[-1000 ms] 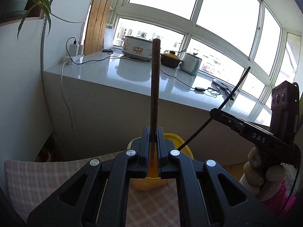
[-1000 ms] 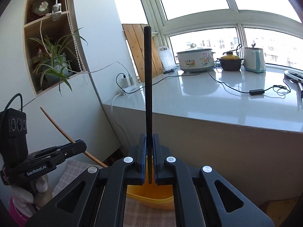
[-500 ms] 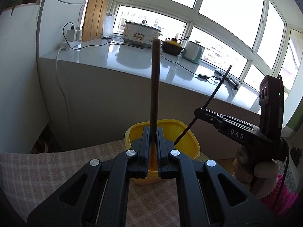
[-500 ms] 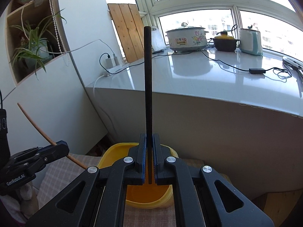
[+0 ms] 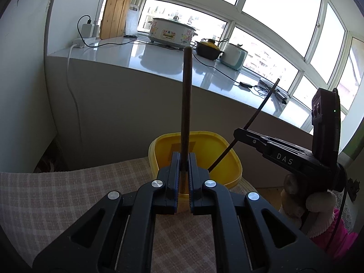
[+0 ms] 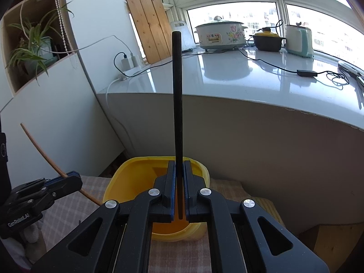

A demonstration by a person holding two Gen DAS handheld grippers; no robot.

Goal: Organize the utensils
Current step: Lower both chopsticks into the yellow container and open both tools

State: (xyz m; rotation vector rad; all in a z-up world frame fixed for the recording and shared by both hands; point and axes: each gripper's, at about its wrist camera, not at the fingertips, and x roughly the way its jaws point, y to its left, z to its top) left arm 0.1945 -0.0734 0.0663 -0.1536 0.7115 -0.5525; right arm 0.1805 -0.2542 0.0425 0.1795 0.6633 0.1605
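Presently both grippers hang above the yellow tub [image 5: 227, 157], presumably to lower the sticks in lengthwise. The left gripper [image 5: 183, 179] is clamped tight on a brown wooden chopstick [image 5: 186, 100], the right gripper [image 6: 179, 191] on a matte black chopstick [image 6: 177, 104]; both slender rods stand upright. The smooth plastic, round-cornered tub sits on a checked woven cloth [image 5: 56, 193].

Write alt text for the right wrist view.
The right gripper is shut on a black chopstick held upright over an open yellow container on a checked cloth. At left, the left gripper holds a brown chopstick; behind, a white counter carries cookers.
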